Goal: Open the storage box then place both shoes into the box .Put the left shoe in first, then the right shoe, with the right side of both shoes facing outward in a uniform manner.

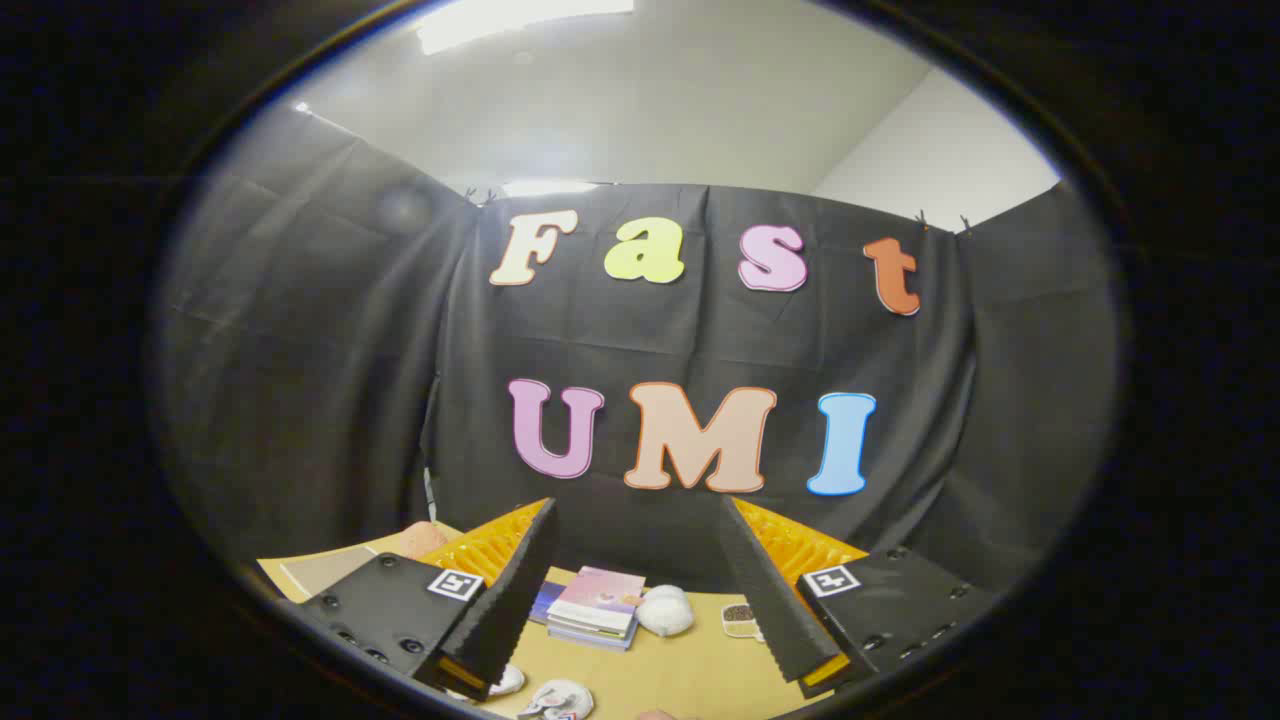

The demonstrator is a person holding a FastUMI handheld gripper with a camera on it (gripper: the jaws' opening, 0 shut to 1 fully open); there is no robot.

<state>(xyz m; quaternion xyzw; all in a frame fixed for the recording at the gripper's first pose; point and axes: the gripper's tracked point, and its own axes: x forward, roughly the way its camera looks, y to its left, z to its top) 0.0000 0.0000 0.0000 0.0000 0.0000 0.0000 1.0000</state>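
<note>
Presently the gripper [640,590] stands with fingers spread wide and empty, raised over the table [690,670], one shoe [560,698] low between them beside books [598,606], so a descent risks misjudging which shoe goes first.
</note>
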